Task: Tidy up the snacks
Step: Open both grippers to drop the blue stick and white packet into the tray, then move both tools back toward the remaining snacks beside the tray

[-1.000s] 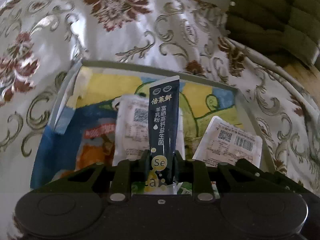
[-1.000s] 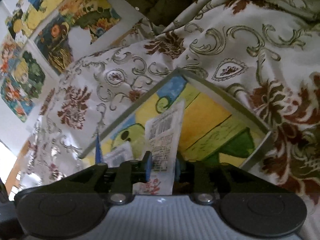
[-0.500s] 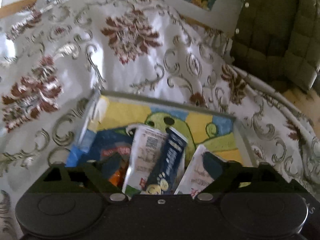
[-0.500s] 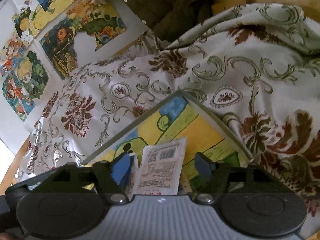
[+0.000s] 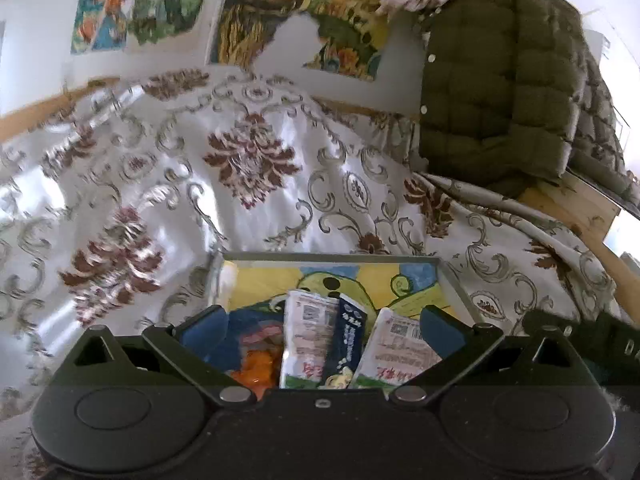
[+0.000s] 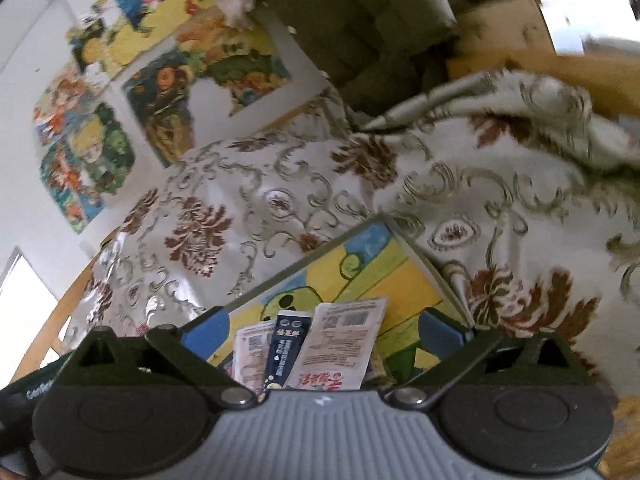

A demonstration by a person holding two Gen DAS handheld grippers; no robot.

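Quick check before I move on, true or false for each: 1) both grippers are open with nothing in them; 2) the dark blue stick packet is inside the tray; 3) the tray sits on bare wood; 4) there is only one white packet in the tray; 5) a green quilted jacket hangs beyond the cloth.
1) True. The left gripper and right gripper have just been opening and hold nothing.
2) True. The dark blue stick packet lies in the tray between white packets.
3) False. The tray rests on a floral cloth.
4) False. At least two: one white packet left of the stick, another white packet to its right.
5) True. The green quilted jacket hangs behind.
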